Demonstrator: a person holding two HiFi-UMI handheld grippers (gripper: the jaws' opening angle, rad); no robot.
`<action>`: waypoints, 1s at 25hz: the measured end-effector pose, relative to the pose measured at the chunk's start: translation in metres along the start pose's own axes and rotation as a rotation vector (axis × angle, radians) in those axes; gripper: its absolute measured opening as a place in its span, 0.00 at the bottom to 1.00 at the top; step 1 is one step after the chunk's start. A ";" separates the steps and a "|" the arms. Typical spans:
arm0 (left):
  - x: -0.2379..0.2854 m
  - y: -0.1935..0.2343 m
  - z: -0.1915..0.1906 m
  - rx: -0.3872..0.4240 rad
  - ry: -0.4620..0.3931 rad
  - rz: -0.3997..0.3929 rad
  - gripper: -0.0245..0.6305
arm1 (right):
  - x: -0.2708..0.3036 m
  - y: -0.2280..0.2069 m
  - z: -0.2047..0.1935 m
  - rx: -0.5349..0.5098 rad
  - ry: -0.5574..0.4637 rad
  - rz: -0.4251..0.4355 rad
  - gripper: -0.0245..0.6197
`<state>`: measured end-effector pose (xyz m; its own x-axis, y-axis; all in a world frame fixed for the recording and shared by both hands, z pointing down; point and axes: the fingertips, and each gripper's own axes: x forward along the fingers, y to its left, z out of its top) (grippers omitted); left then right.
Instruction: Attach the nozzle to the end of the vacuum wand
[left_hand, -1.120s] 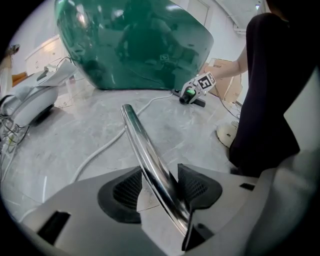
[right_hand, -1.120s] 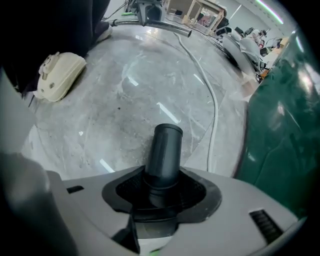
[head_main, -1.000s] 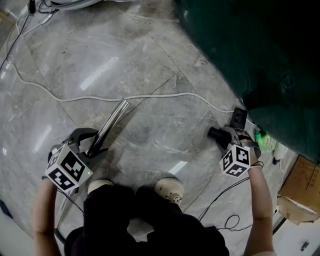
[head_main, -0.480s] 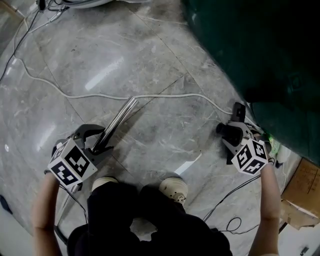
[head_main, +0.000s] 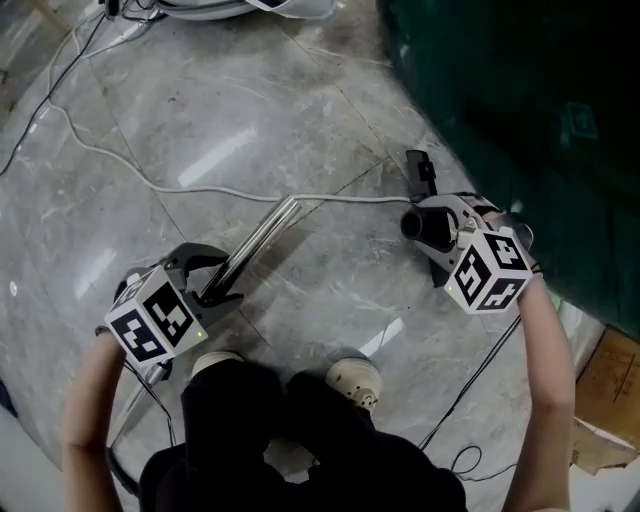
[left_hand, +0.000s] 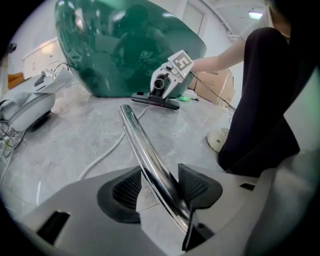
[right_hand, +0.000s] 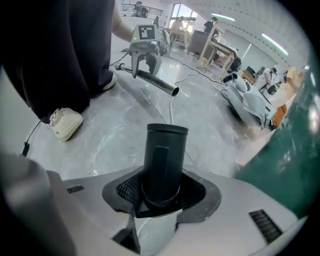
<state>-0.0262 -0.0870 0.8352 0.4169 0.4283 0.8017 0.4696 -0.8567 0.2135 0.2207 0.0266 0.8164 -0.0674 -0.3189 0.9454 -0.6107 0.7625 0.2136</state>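
Observation:
The chrome vacuum wand slants over the grey stone floor, its open end pointing up and right. My left gripper is shut on the wand's lower part; in the left gripper view the wand runs between both pads. My right gripper is shut on the black nozzle, whose round socket faces the wand's end across a gap, and whose flat head sticks out behind. In the right gripper view the nozzle's tube stands up between the jaws, with the wand beyond.
A white cable crosses the floor under the wand's end. A big dark green object fills the right. The person's shoes are below, a black cable and a cardboard box lower right. A white vacuum body lies left.
My right gripper has swung up and left with the nozzle, rolling so that the socket faces the wand's end. The left gripper and wand have barely moved.

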 end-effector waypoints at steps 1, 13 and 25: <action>-0.002 0.000 0.002 -0.001 -0.008 -0.004 0.39 | 0.006 -0.007 0.010 -0.032 -0.006 0.010 0.34; -0.017 -0.007 0.013 0.002 -0.061 -0.043 0.39 | 0.057 -0.047 0.083 -0.423 0.073 0.102 0.34; -0.015 -0.007 0.012 0.004 -0.082 -0.064 0.40 | 0.081 -0.050 0.124 -0.610 0.063 0.123 0.34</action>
<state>-0.0268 -0.0837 0.8150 0.4481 0.5042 0.7382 0.5004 -0.8258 0.2602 0.1478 -0.1075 0.8516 -0.0504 -0.1886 0.9808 -0.0400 0.9816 0.1867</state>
